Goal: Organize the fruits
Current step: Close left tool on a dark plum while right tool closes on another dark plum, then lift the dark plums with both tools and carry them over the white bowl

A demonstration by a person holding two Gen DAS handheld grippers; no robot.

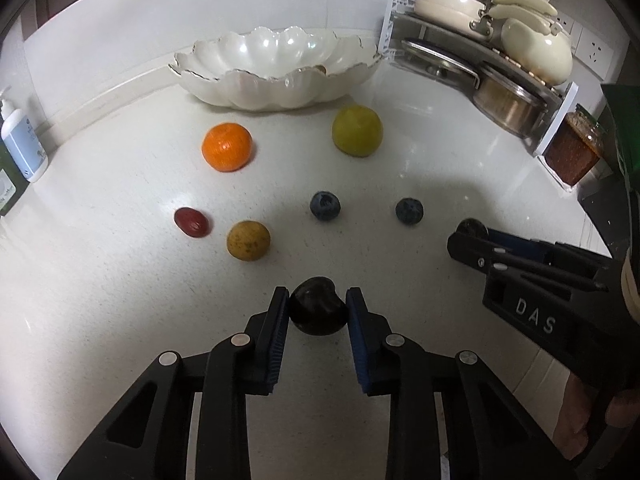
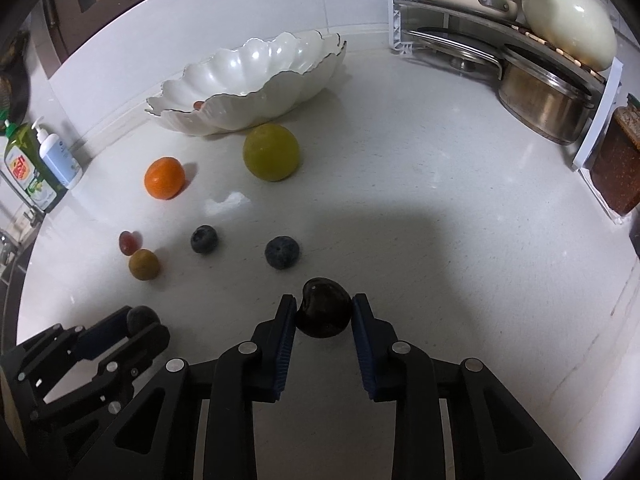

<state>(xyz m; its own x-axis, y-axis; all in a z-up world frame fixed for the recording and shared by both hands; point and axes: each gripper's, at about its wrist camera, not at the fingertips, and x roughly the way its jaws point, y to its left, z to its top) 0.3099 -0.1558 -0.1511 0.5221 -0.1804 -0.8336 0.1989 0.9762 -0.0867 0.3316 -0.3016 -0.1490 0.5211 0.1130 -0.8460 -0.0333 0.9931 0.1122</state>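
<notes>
Each gripper pinches a dark fruit, maybe a cherry. The left gripper [image 1: 317, 306] holds one dark fruit [image 1: 317, 311]. The right gripper [image 2: 324, 310] holds the other dark fruit [image 2: 325, 307]. The scalloped white bowl [image 1: 276, 92] sits straight ahead, past the blueberries [image 1: 325, 205] and the orange [image 1: 227, 147]. Both grippers look about equally near the bowl.

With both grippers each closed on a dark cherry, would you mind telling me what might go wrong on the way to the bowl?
1. The left gripper and right gripper each pinch a round, glossy cherry near the fingertips; either could slip out and roll.
2. The green plum sits right before the scalloped bowl, so a low approach may knock it.
3. Both grippers sit close together and could collide heading for one bowl.
</notes>
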